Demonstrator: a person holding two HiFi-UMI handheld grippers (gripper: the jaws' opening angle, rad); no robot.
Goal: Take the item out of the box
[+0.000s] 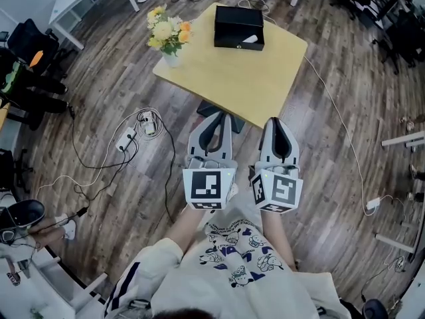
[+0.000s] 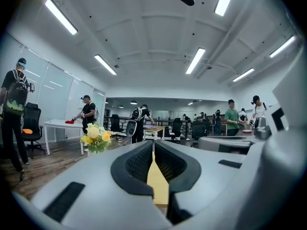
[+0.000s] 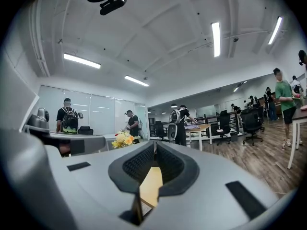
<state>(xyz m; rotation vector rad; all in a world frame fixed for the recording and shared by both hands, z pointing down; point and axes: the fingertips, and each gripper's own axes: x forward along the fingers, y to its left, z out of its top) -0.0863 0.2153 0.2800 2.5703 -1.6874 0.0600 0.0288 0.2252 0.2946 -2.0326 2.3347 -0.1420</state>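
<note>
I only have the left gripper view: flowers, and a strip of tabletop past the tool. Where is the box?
Observer: The black box sits near the far corner of the table, to the right of the flowers in the head view.
Operator: Is anything showing in it?
Observer: A small white item shows at its near edge. It is too small to tell what it is.
</note>
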